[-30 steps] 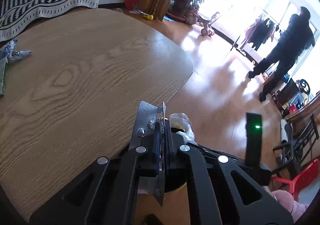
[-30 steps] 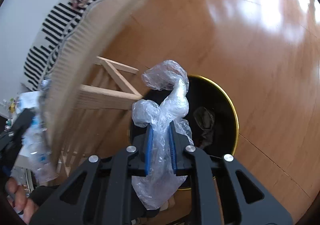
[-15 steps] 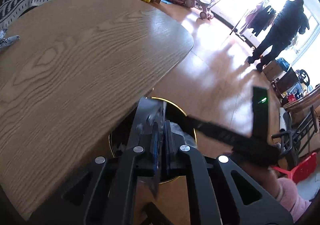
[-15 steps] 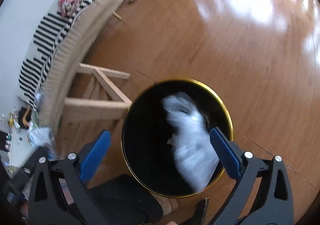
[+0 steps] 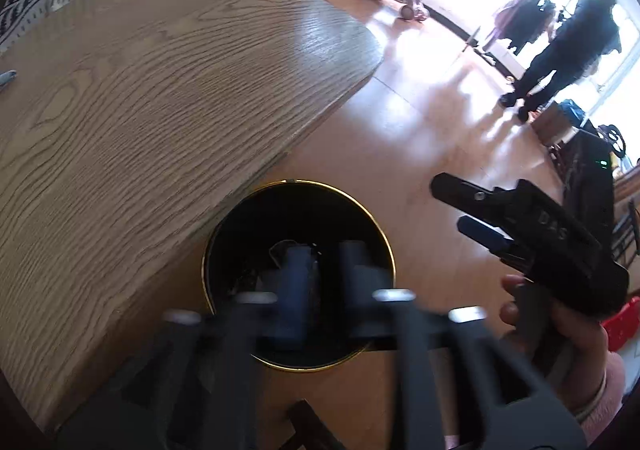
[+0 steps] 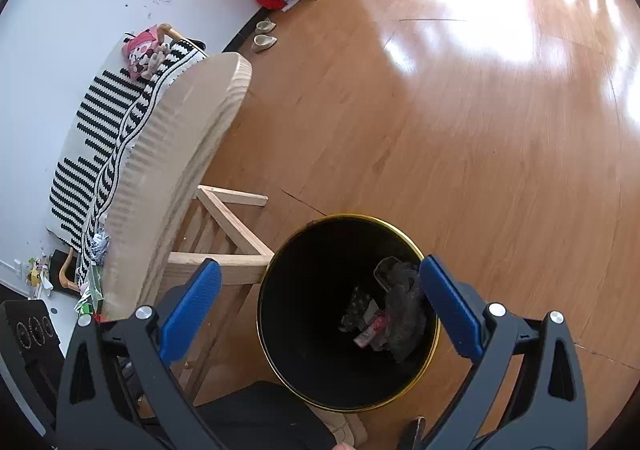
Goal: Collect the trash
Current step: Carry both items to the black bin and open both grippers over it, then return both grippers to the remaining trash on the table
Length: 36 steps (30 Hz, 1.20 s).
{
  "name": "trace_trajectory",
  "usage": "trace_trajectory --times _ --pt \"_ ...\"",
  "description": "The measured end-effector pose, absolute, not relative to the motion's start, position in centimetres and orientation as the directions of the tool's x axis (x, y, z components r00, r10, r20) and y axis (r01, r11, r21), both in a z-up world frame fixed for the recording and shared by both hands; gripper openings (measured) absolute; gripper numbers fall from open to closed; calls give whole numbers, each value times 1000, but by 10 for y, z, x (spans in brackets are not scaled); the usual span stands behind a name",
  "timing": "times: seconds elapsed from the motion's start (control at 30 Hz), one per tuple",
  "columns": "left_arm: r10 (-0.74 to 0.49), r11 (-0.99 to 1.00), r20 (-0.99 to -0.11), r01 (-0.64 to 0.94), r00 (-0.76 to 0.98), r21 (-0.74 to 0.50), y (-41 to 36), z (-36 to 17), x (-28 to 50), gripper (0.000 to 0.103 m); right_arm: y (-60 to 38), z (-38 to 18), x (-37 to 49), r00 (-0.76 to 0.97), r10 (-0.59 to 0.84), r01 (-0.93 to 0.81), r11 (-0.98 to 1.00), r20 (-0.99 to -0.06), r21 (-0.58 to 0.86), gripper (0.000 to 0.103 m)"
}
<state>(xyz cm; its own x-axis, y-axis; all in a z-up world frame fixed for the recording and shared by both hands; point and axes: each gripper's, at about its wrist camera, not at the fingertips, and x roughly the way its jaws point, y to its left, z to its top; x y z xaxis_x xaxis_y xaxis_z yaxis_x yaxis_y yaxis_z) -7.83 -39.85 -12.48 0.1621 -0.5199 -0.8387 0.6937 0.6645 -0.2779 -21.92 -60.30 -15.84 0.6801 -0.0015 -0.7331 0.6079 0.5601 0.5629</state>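
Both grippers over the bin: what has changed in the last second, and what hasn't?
The right gripper let go of its clear plastic bag, which fell toward the black bin; its jaws now stand wide and empty. The left gripper came over the bin and has just been opening; the silver wrapper it held no longer shows between its pads. Unchanged: the bin beside the wooden table.

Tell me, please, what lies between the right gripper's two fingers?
In the right wrist view, nothing is held between the blue fingers; below them stands the open black bin holding crumpled trash.
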Motion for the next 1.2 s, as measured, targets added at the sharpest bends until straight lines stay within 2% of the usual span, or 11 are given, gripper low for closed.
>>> trace_trajectory --times 0.03,0.17,0.3,0.37,0.47,0.63,0.77,1.0,1.2 --pt "-536 669 -826 684 174 -290 -396 -121 -78 97 -602 -154 -219 686 -12 606 562 -728 562 96" --pt "-629 643 -754 672 189 -368 -378 -100 -78 97 -601 -132 -225 704 -106 612 592 -703 524 96" --pt "-634 708 -663 644 397 -292 -344 -55 -77 97 -591 -104 -223 712 -199 608 656 -674 448 96" --pt "-636 742 -598 601 489 -297 -315 -25 -70 97 -583 -90 -217 721 -228 593 691 -654 413 96" --pt "-574 807 -556 530 600 -260 -268 9 -51 97 -567 -68 -200 747 -228 547 745 -624 382 96" --pt "-289 954 -566 282 772 -102 -162 31 -8 97 -527 -31 -153 801 -175 435 828 -573 355 96" --pt "-118 993 -623 99 773 -65 -82 21 29 97 -484 -9 -111 825 -103 335 881 -556 334 96" --pt "-10 997 -684 -44 729 -62 -8 -9 65 97 -395 15 -40 821 8 173 950 -571 262 96" --pt "-5 997 -722 -48 692 -53 9 -43 89 97 -332 14 22 797 53 97 972 -602 214 96"
